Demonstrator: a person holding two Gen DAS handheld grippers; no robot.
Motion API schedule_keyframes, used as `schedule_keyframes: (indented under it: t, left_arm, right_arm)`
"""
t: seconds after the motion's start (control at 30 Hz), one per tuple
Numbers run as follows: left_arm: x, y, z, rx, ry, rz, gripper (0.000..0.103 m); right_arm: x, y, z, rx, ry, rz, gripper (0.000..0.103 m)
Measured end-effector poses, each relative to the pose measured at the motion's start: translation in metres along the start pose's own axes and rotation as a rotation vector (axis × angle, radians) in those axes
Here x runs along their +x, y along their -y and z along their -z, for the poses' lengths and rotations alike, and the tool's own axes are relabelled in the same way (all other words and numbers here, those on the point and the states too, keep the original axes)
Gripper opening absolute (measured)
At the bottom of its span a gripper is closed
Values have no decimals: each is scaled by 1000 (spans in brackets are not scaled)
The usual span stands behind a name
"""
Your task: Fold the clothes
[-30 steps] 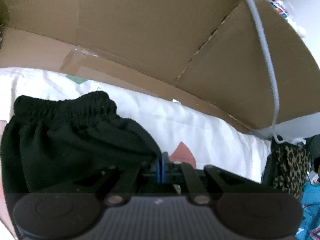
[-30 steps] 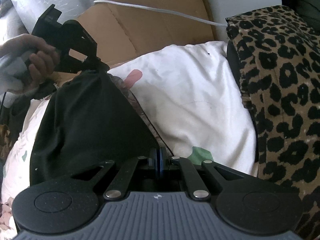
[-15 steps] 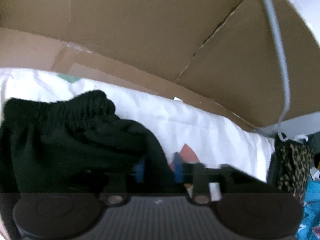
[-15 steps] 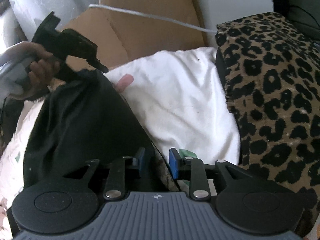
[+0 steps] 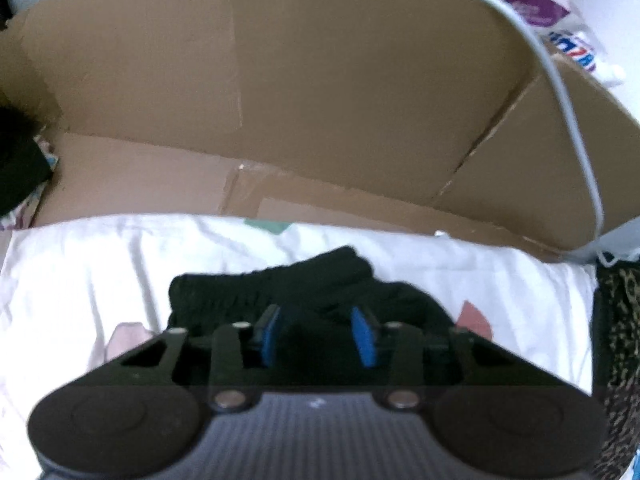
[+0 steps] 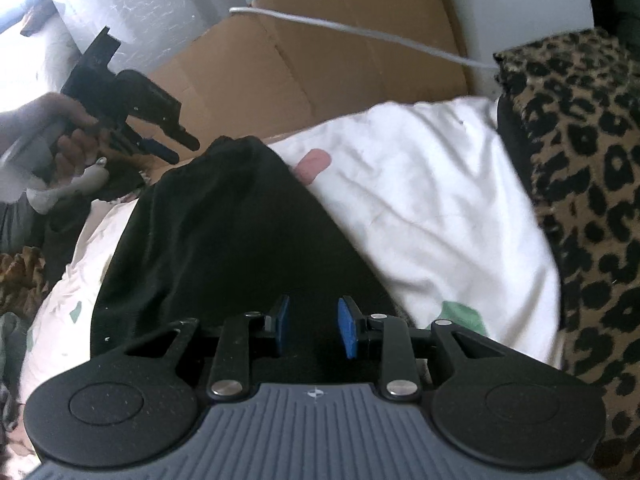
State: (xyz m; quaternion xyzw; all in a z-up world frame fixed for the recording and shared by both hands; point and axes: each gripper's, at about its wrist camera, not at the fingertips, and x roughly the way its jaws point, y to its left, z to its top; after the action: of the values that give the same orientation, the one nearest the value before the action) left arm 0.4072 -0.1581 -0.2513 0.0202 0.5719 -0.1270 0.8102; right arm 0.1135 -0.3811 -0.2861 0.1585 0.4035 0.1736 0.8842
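- Brown cardboard box (image 5: 320, 92) standing behind the white bedsheet (image 6: 420, 200)
- Grey cable (image 5: 568, 112) draped across the box
- Leopard-print fabric (image 6: 580, 160) beside the sheet

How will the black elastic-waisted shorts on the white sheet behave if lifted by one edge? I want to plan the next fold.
The black elastic-waisted shorts will probably be floppy: they lie bunched and draped over the white sheet. They look light, since the soft cloth follows the bedding's shape. The gathered waistband would likely hang heavier and may slump once released.
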Motion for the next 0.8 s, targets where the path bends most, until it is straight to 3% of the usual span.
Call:
schedule_keyframes:
  t: [0.3,0.43,0.63,0.8]
  left_arm:
    - [43,-1,21,12,-33,-34,39]
    - [55,10,18,45,-26,-66,40]
    - [54,15,16,72,-25,-78,40]
    - [30,8,13,86,-9,-61,40]
  right_arm:
    - [1,31,6,63,-55,33,31]
    - [-6,32,10,26,-61,28,31]
    - [-13,37,9,57,-48,47,31]
    - [-25,33,12,92,-21,35,31]
